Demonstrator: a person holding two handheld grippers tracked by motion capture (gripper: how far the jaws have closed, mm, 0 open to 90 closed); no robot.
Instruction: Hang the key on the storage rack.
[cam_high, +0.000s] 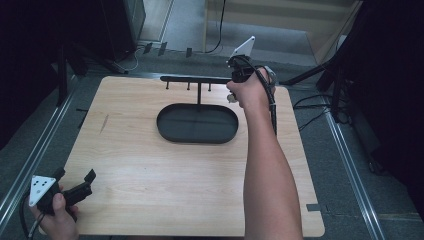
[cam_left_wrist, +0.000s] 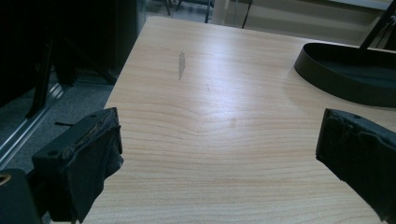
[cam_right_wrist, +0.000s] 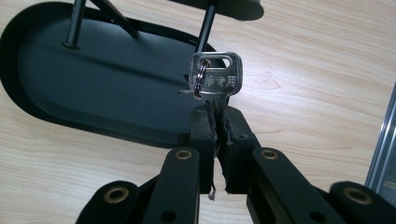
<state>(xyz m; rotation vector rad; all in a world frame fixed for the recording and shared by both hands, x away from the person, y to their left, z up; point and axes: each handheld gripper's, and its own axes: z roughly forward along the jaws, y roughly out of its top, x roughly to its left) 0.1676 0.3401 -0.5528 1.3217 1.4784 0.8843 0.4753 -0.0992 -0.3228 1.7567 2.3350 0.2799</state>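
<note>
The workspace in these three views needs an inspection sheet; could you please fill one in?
Surface: light wooden table, one dark scuff near its left side.
Job's things: silver key with a small ring, clamped by its blade; black key stand with pegs on an oval tray.
Clutter: nothing seen.
Grippers: right hand-held gripper shut on the key, beside the stand's bar; left hand-held gripper open, at the near left corner.
Cables: one runs along the right forearm; others lie on the floor.
Surroundings: grey carpet, metal rails, dark stands.
</note>
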